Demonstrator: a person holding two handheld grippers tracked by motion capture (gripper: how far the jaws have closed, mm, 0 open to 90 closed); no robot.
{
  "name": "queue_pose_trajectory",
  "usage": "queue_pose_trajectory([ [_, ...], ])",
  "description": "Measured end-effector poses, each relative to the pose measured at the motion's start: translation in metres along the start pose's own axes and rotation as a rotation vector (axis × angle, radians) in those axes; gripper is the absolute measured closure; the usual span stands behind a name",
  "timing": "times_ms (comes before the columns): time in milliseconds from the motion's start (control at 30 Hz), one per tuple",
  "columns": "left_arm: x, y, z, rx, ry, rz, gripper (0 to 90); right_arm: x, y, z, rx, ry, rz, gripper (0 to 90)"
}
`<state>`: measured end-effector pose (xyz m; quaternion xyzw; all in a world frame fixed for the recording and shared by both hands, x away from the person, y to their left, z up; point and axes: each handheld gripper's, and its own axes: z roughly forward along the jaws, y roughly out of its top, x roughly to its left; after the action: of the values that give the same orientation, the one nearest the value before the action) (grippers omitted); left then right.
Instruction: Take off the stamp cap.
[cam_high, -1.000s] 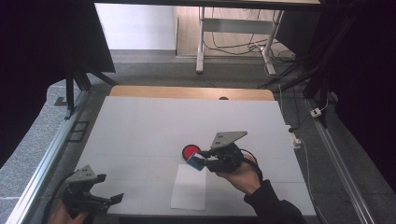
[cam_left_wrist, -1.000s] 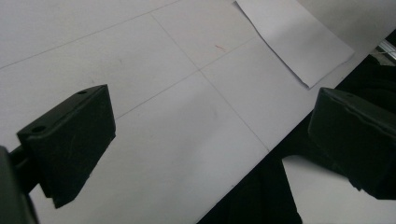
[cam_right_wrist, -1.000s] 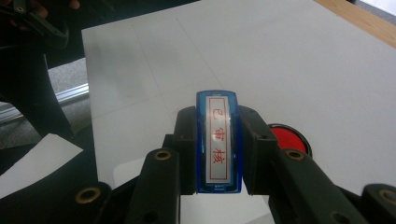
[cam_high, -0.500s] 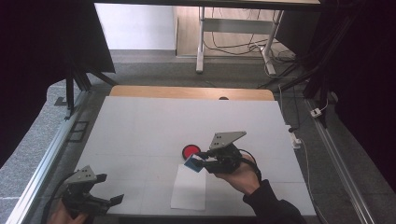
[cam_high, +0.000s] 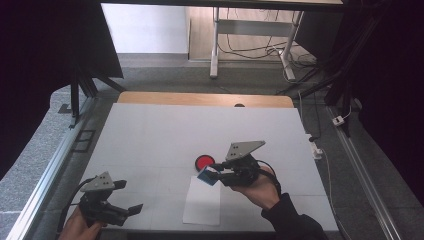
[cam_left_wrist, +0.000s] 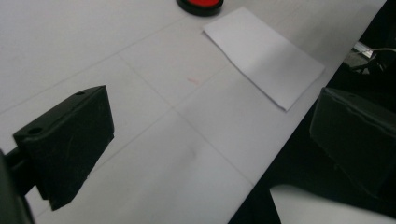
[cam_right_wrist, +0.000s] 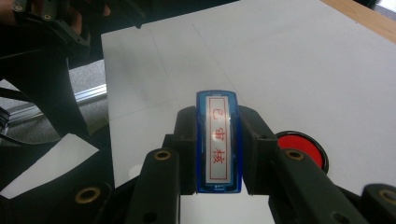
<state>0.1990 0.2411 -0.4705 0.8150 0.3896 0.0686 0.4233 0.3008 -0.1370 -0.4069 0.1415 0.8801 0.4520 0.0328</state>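
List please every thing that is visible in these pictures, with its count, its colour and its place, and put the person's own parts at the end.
stamp: one, blue with a white label and red characters, clamped between the right gripper's jaws above the sheet's far end
ink pad: one, round, red in a black rim, on the table just beyond the sheet
paper sheet: one, white, flat near the table's front edge
table: one, white top with a wooden strip at the far edge
left gripper: one, black, jaws apart and empty, at the table's front left corner
right gripper: one, black, shut on the stamp
hands: two, each holding a gripper
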Motion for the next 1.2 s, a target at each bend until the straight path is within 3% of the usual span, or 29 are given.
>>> queue_pose_trajectory([
  [100,0.000,0.005,0.006,0.012,-0.026,0.001,0.0,-0.001,0.000,-0.001,-0.014,0.005,0.002,71.5],
  [200,-0.002,0.009,0.011,0.028,-0.016,0.045,0.0,-0.001,0.000,-0.002,-0.016,0.006,-0.002,71.5],
  [433,-0.002,0.024,0.022,0.016,-0.041,0.077,0.0,0.000,0.000,-0.003,-0.014,0.011,-0.013,71.5],
  [600,-0.006,0.036,0.033,0.022,-0.033,0.137,0.4,0.000,0.000,-0.003,-0.007,0.021,-0.032,71.5],
  [900,-0.009,0.054,0.057,0.049,-0.117,0.230,0.6,-0.002,0.000,-0.004,-0.016,0.029,-0.028,71.5],
  [1200,-0.012,0.075,0.078,0.055,-0.234,0.287,0.0,0.000,0.000,-0.004,-0.016,0.045,-0.044,71.5],
])
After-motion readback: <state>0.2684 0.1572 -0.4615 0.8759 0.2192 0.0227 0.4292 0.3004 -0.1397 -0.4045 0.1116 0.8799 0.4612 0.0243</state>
